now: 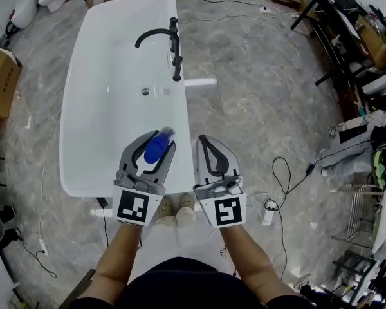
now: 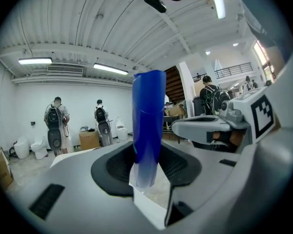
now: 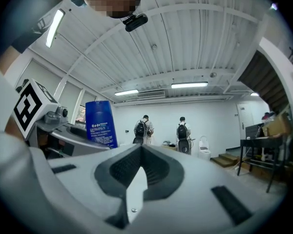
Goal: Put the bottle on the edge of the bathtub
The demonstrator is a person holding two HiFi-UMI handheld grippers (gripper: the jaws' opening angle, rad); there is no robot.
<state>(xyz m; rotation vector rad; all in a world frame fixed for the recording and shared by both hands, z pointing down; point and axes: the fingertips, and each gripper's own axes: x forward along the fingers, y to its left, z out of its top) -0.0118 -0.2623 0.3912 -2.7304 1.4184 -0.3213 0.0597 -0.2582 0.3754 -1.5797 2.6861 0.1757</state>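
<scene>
A blue bottle [image 1: 155, 147] sits between the jaws of my left gripper [image 1: 152, 152], which is shut on its white lower end. In the left gripper view the bottle [image 2: 149, 126] stands up tall from the gripper [image 2: 146, 172]. I hold it over the near right corner of the white bathtub [image 1: 109, 114]. My right gripper [image 1: 203, 148] is beside it on the right, over the floor, shut and empty. In the right gripper view its jaws [image 3: 139, 169] meet, and the bottle [image 3: 101, 123] shows at the left.
A black faucet [image 1: 164, 38] rises from the tub's right rim. A cardboard box [image 1: 0, 82] lies left of the tub. Cables and a white power strip [image 1: 268, 212] lie on the grey floor at right, beside black furniture [image 1: 347, 50]. Two persons with backpacks [image 3: 163, 129] stand far off.
</scene>
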